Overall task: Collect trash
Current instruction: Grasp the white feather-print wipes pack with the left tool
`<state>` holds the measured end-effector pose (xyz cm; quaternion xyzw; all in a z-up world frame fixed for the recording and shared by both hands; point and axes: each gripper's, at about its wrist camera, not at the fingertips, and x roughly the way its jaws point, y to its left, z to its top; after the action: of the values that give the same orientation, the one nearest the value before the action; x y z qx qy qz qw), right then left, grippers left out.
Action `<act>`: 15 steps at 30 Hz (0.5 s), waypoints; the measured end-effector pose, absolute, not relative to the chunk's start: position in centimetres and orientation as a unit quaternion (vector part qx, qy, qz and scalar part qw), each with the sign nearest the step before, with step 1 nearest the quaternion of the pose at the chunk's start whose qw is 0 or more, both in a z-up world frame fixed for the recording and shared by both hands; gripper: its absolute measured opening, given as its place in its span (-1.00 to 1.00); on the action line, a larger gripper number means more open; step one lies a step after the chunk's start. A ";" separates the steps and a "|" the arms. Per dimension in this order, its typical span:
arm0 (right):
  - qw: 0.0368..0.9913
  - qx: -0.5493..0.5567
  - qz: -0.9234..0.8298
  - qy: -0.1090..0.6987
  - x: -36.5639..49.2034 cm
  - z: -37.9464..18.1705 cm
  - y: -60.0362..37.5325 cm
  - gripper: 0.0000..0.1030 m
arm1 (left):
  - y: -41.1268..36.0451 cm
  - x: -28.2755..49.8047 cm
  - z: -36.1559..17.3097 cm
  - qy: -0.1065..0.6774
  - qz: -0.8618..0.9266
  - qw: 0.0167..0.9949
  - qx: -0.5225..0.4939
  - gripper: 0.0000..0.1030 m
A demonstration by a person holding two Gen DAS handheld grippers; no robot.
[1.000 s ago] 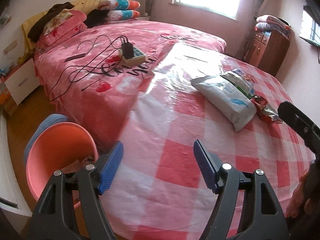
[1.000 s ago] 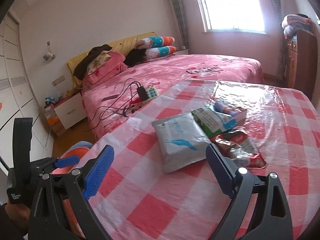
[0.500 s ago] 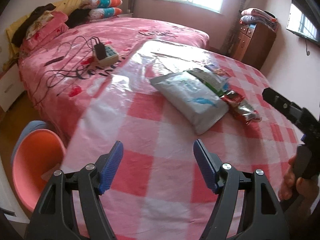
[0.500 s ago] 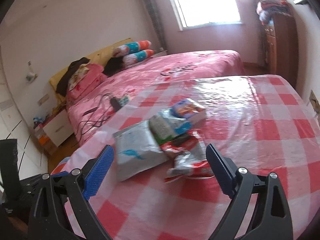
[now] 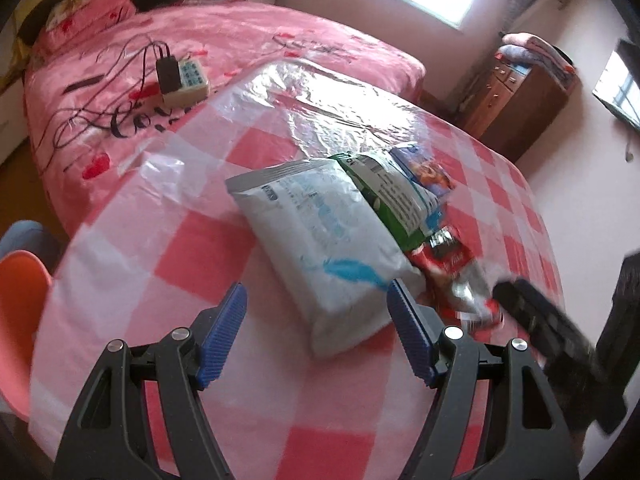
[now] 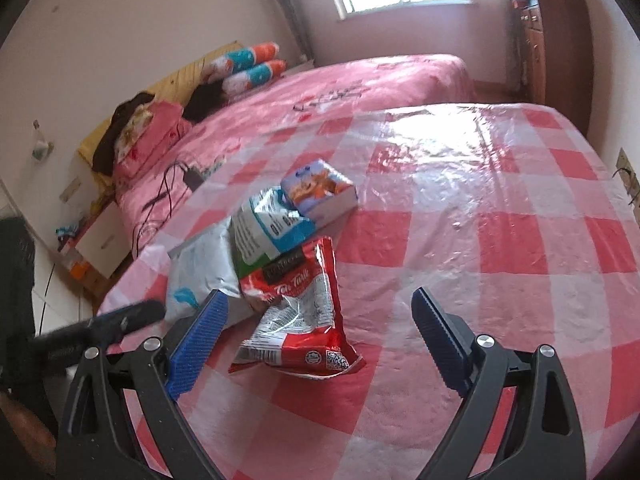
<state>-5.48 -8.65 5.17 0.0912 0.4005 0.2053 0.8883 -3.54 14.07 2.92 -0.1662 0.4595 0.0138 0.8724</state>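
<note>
While you hold both claws spread apart above the checked worktop [image 6: 500, 240], the trash lies just ahead of them in one overlapping cluster of four pieces. Your left claw [image 5: 316, 336] hangs over the near end of one white-grey pouch [image 5: 320, 236], whose corner shows just beyond its right-hand finger. Your right claw [image 6: 316, 344] has one red snack wrapper [image 6: 300, 320] lying between its fingers, nearer the left one, with nothing gripped. Beyond these lie one green-and-white bag [image 6: 268, 228], resting on the pouch, and one small printed box [image 6: 320, 192] farthest from you. One orange bin [image 5: 18, 320] sits off the worktop's left edge.
</note>
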 end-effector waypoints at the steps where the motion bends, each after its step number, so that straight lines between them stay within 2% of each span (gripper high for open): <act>1: 0.886 0.087 0.208 0.404 -5.4 5.0 -8.5 0.78 | 14.1 -3.0 2.8 0.462 0.014 0.870 -0.171 0.42; 6: 0.879 0.071 0.220 0.417 -5.2 4.5 -8.0 0.78 | 13.8 -0.4 2.3 0.476 0.025 0.858 -0.192 0.42; 12: 0.873 0.069 0.229 0.424 -5.1 4.1 -7.5 0.78 | 13.1 1.1 2.1 0.481 0.064 0.858 -0.169 0.43; 15: 0.872 0.069 0.235 0.424 -5.1 4.0 -7.3 0.78 | 13.0 1.7 2.1 0.482 0.076 0.859 -0.157 0.50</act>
<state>-5.13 -7.27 4.00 0.0694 0.4242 0.2347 0.8719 1.66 13.04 2.12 -0.1568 0.4819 0.0763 0.8587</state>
